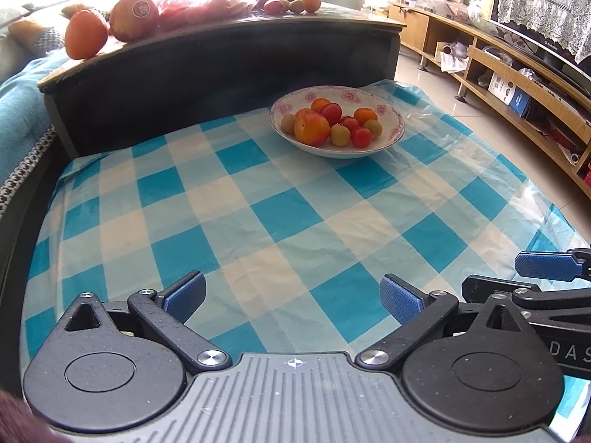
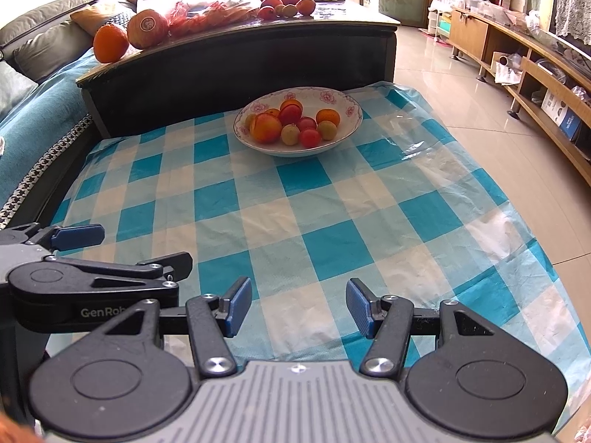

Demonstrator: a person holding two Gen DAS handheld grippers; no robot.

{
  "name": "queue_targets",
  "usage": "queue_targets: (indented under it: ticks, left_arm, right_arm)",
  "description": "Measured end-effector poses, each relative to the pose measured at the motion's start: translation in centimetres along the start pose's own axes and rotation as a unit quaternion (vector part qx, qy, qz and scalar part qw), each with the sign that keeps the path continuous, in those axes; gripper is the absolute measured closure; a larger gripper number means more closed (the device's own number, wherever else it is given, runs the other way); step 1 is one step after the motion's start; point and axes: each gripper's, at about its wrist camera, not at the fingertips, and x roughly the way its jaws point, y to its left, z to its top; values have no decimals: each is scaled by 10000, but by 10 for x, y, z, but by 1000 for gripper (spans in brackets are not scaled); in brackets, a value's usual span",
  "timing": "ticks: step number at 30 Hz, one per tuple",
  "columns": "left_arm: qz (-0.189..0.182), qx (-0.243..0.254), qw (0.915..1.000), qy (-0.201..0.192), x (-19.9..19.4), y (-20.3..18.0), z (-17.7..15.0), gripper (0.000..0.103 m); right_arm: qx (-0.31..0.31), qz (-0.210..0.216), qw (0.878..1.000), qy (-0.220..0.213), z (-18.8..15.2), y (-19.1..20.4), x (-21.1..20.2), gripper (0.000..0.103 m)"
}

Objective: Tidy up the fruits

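Our left gripper and right gripper hang spread and empty over the checked tabletop's near edge.
The small, round, smooth, bruisable red, orange and green fruits fill the white floral ceramic bowl near the far edge; we'd pinch one gently across its middle.

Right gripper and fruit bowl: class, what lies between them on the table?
Only bare blue-and-white checked tablecloth lies between the open right gripper and the fruit bowl; the right wrist view shows this clearly.

Fruits in bowl on tablecloth, before cabinet.
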Motion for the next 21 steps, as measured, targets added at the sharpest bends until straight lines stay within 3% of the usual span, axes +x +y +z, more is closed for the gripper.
queue_targets:
  ticks: [21]
  left_arm:
    - [148, 39, 9999, 17, -1, 0, -6, 2]
  right_arm:
    - [-65, -33, 9999, 77, -3, 4, 4, 44]
